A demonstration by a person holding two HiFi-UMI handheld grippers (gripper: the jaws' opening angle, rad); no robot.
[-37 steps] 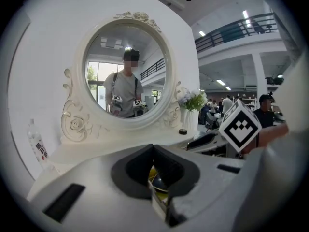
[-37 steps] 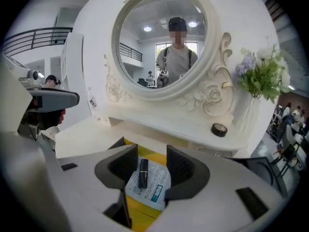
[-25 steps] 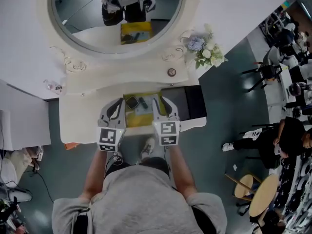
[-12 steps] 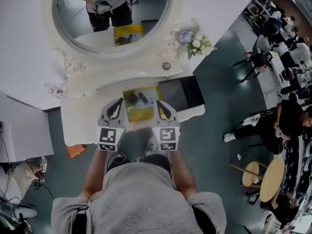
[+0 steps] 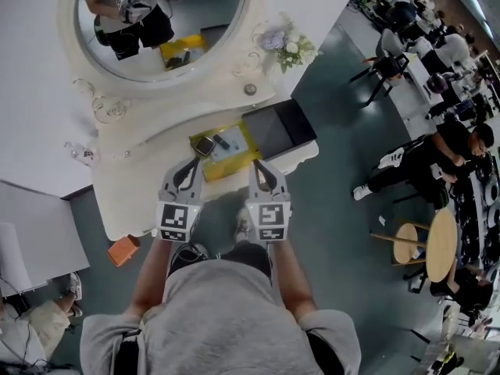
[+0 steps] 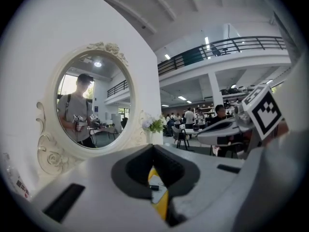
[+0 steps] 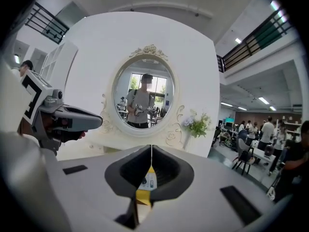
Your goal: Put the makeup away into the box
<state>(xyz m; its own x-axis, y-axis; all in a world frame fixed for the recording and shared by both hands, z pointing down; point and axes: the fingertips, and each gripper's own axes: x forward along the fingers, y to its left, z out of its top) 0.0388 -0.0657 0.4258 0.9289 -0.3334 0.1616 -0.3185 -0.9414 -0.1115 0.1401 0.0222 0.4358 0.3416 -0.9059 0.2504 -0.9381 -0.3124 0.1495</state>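
Yellow mat (image 5: pixel 220 170) on the cream counter (image 5: pixel 133 190), carrying the makeup: a dark square compact (image 5: pixel 205 146), a small dark stick (image 5: pixel 221 141) and a pale flat card or palette (image 5: pixel 232 152), too small to name surely. Likely light, hard-shelled and smooth, so apt to slip from a loose pinch. Compact probably breakable inside if dropped. Best taken across its two flat edges, low and square. Stick best pinched across the middle, at right angles to its length.

Black box (image 5: pixel 279 127) just beside the mat's right edge, presumably the place for it all.

Left gripper (image 5: pixel 193 165) and right gripper (image 5: pixel 255 165) both closed tip to tip with nothing between, as seen plainly in each gripper view. Poised at the near edge of the counter, one at each near corner of the mat. Compact just ahead of the left gripper; stick and card further in, between the two. Must open before any grasp.
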